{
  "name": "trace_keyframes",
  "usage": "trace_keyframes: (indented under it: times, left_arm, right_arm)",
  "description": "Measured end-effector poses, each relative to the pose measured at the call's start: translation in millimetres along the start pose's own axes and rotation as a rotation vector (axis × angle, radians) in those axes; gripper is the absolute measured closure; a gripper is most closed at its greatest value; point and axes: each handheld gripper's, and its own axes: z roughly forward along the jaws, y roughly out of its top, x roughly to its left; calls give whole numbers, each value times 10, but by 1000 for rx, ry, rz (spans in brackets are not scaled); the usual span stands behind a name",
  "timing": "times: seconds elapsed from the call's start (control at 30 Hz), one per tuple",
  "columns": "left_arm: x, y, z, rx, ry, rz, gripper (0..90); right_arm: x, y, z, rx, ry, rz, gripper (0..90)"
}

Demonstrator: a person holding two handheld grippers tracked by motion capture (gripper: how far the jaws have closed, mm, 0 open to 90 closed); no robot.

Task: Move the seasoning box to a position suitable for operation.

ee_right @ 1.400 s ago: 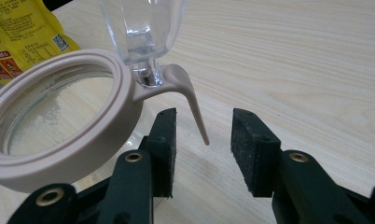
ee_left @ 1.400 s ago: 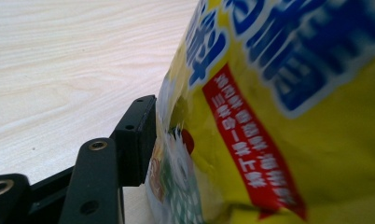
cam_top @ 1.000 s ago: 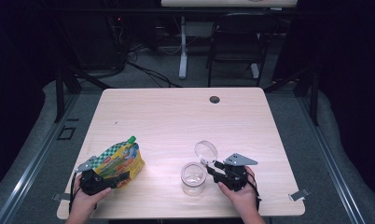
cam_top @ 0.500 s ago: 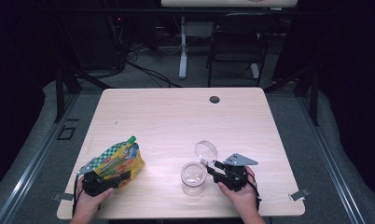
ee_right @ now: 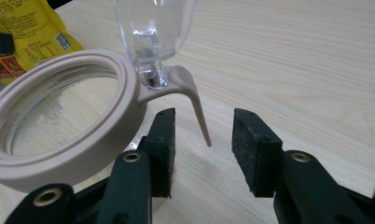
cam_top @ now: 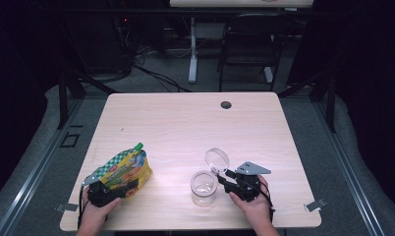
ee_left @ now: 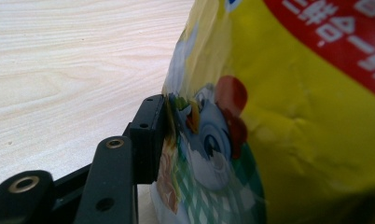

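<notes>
Snack pouch (cam_top: pixel 123 169) lies near the table's (cam_top: pixel 185 123) front-left corner; left gripper (cam_top: pixel 118 189) has just been closing, one pad against it. Jar (cam_top: pixel 204 187) at front edge, lid (cam_top: pixel 216 160) flipped up. Right gripper (ee_right: pixel 202 149) spread, straddling the jar's lever (ee_right: pixel 195 109), not touching.

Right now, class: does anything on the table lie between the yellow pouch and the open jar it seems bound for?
Nothing visible does. Bare table separates the pouch, at the left gripper, from the jar, whose clear lid is flipped open.
</notes>
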Motion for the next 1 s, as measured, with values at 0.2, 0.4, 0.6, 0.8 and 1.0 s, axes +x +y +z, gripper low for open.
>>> trace_keyframes:
  times: [0.2, 0.4, 0.6, 0.8, 1.0]
  left_arm:
    - [-7, -10, 15, -23, 12, 15, 573]
    - [-26, -14, 24, -32, 30, 37, 587]
    - [-35, -14, 10, -29, 38, 49, 606]
    - [-53, 9, 8, -15, 51, 57, 615]
    - [-46, 42, -4, -2, 62, 56, 623]
  right_arm:
    - [-7, 0, -1, -1, -3, 1, 599]
    - [-13, 8, -3, -5, -6, 12, 599]
    - [11, 17, 33, 0, 0, 6, 599]
    - [18, 19, 39, 2, 1, -1, 599]
    - [9, 16, 15, -5, -5, 8, 599]
